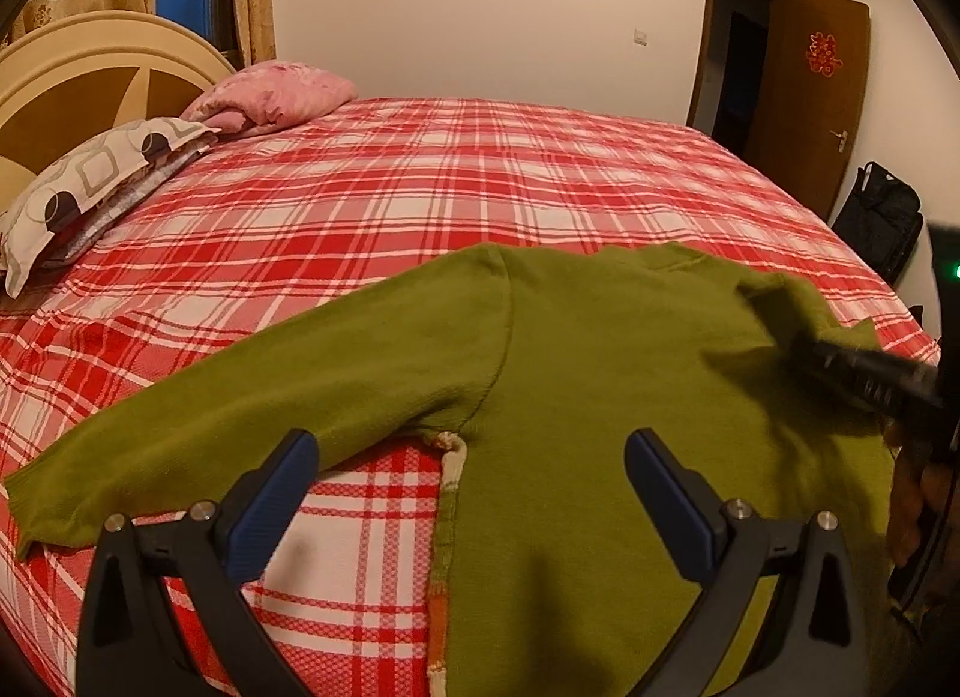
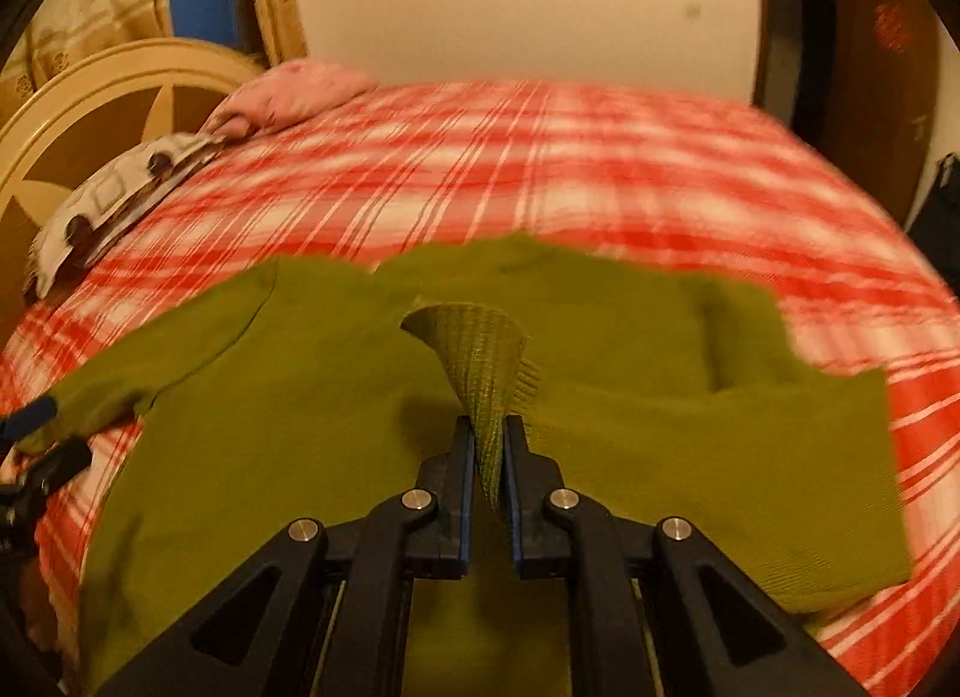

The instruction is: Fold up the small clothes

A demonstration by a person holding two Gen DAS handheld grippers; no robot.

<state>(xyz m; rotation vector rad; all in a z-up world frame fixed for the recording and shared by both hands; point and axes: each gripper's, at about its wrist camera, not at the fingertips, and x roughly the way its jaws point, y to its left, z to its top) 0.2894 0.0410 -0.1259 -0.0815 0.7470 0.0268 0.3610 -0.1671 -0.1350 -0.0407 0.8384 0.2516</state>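
- The right gripper [image 2: 487,451] is clamped on the ribbed cuff [image 2: 480,361] of the sweater's sleeve and holds it up over the body of the garment.
- The left gripper [image 1: 471,493] has its jaws wide apart, holds nothing, and hovers over the sweater's side edge near the armpit.
- The green sweater [image 1: 600,397] lies flat near the front edge of the bed [image 1: 420,187]; its other sleeve [image 1: 240,409] is stretched out to the side.
- Risk, as I judge it: only a thin pinch of cuff sits between the pads, so a quick pull could slip it free and drop the sleeve crooked.
- Nothing pins the body down, so dragging the sleeve across may pull the whole sweater along or bunch it.
- The hem is close to the bed edge; a tug that way could slide it off.
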